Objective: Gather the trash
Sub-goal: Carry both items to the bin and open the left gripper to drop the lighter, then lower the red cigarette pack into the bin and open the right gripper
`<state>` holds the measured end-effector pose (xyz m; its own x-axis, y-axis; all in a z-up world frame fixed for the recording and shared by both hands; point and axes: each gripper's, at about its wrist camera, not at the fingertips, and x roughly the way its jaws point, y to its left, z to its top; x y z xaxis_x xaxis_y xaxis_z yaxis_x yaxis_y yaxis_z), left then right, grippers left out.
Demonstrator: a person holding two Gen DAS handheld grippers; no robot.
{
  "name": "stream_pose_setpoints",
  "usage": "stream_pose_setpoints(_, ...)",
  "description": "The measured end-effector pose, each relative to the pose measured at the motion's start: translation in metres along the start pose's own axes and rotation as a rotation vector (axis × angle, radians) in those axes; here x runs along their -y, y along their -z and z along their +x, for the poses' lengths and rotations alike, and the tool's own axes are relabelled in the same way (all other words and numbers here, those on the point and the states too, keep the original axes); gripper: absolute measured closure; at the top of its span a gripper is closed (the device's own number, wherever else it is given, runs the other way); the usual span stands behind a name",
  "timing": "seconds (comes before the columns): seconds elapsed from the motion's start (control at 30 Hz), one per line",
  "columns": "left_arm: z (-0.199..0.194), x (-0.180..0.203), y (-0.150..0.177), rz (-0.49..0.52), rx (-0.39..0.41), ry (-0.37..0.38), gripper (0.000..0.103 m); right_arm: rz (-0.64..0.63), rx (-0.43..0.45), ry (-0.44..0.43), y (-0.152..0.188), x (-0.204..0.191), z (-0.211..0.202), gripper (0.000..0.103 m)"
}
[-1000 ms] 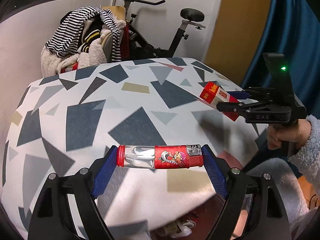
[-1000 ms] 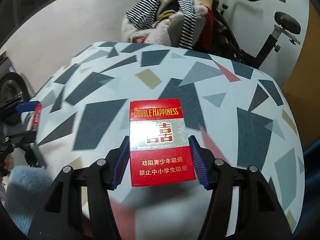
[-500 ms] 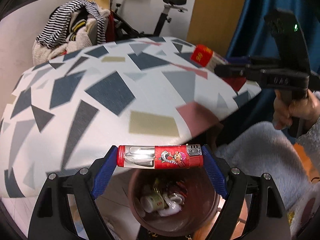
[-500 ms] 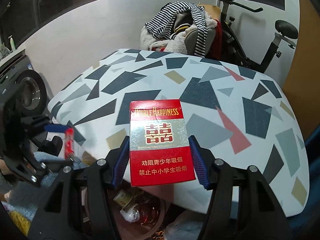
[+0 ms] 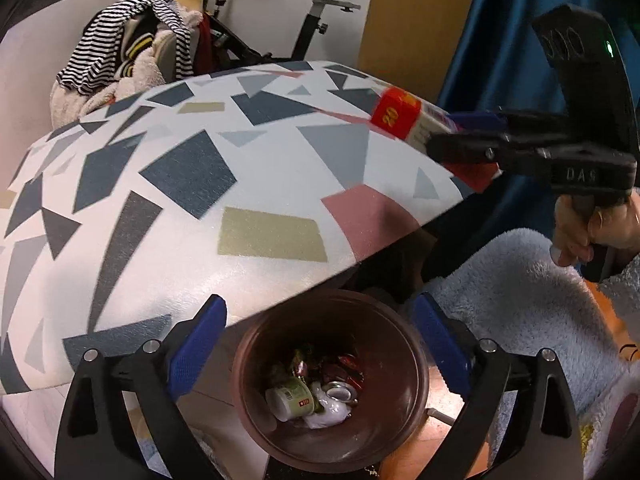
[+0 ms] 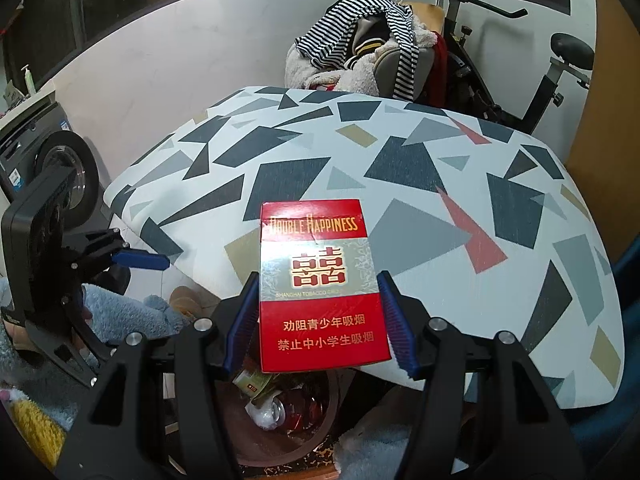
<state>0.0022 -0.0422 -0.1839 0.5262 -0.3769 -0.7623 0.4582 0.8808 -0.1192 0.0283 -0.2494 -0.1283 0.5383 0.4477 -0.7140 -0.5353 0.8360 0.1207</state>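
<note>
white wall [image 6: 168, 64], exercise bike [image 6: 552, 80] — blue curtain [image 5: 500, 40]

table [image 5: 248, 184]: geometric-patterned top | floor [image 5: 216, 420]: brown bin [image 5: 400, 344] stands on it

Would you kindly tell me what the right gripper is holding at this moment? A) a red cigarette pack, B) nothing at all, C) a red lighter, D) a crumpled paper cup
A: the right gripper has its blue pads pressed on both sides of the red cigarette pack printed "Double Happiness", held above the brown round trash bin.
</note>
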Motion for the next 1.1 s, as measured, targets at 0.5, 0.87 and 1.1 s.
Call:
stream_pose_setpoints(0.5, -0.048, -0.042, 0.005, -0.076, 0.074, -0.117, 0.009, -0.050, -0.110, -0.073, 0.025, -0.031, 0.022, 0.044)
stream_pose_setpoints(0.87, -0.054, -0.049, 0.022, -0.103, 0.066, -0.146, 0.009, -0.086, -0.260, -0.128, 0.063, -0.068, 0.061, 0.044)
stream_pose_setpoints(1.1, -0.052, -0.050, 0.025, -0.116, 0.056, -0.150, 0.009, -0.036, -0.287, -0.101, 0.068, -0.068, 0.076, 0.043)
